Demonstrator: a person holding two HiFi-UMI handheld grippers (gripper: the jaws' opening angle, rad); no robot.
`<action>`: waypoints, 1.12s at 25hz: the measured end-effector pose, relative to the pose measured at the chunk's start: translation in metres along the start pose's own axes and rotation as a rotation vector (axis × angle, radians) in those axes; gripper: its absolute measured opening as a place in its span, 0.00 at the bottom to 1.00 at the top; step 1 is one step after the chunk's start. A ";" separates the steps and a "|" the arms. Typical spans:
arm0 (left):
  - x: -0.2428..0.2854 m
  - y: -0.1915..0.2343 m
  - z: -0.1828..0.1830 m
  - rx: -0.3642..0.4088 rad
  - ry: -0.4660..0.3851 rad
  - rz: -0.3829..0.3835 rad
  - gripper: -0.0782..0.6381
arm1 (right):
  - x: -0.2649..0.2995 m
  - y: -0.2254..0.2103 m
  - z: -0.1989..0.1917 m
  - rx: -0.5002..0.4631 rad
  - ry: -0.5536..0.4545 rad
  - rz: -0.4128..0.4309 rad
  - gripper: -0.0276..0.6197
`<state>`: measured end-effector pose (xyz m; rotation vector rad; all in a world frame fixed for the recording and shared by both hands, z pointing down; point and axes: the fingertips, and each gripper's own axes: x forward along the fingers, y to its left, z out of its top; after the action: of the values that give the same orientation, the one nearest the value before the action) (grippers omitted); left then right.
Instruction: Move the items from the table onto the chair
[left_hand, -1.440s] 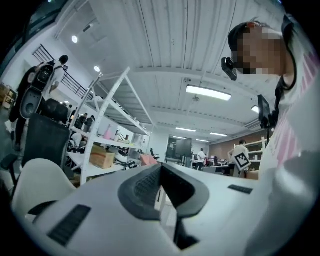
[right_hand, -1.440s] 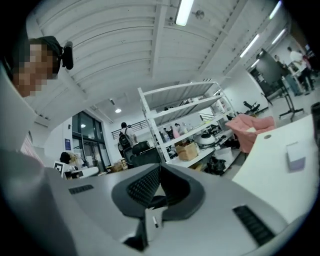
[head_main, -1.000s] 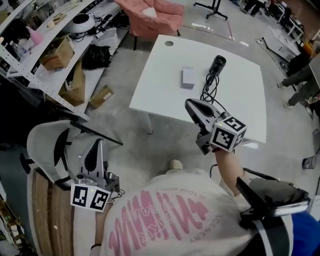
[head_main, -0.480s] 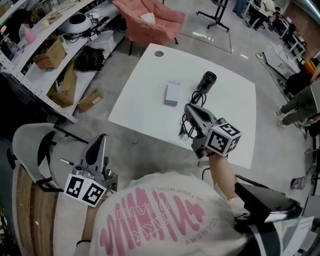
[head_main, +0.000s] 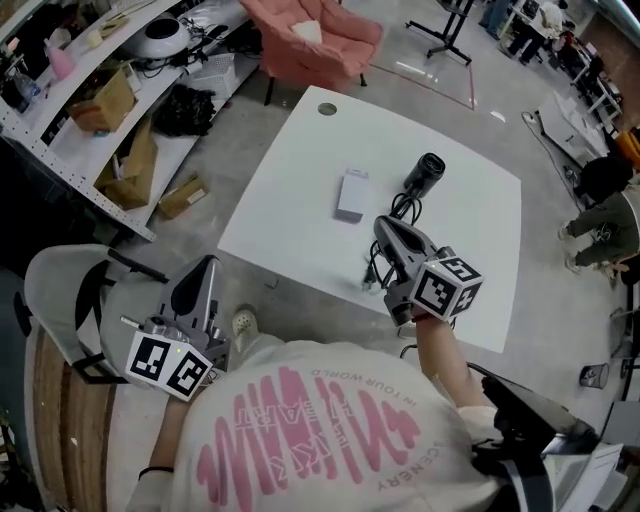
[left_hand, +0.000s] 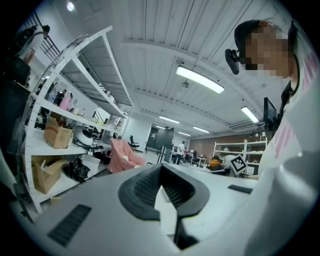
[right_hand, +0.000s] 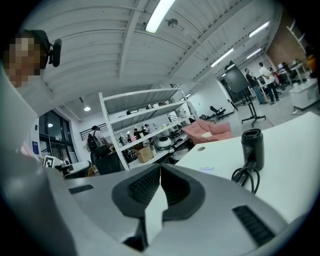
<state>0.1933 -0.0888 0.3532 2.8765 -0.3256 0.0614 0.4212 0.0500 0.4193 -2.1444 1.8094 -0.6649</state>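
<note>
Well, black hairdryer (head_main: 425, 171), looped cord (head_main: 401, 211)

Box (head_main: 351, 195) left of hair dryer (head_main: 424, 172) on table (head_main: 290, 200); armchair (head_main: 335, 47) behind.

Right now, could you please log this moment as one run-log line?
left gripper: shut, empty | right gripper: shut, empty | hair dryer, box: on table

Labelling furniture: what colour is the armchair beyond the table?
Pink armchair, clearest in the head view.
</note>
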 end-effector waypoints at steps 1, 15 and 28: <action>0.006 0.003 0.000 0.004 0.008 -0.021 0.12 | 0.005 -0.002 -0.002 0.006 0.005 -0.014 0.07; 0.092 0.100 0.029 0.038 0.100 -0.265 0.12 | 0.063 -0.029 -0.022 0.172 -0.091 -0.264 0.07; 0.125 0.173 0.021 0.027 0.204 -0.393 0.12 | 0.095 -0.097 -0.083 0.147 0.104 -0.700 0.69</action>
<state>0.2760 -0.2840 0.3827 2.8691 0.2802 0.2856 0.4745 -0.0164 0.5531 -2.6642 0.9652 -1.0280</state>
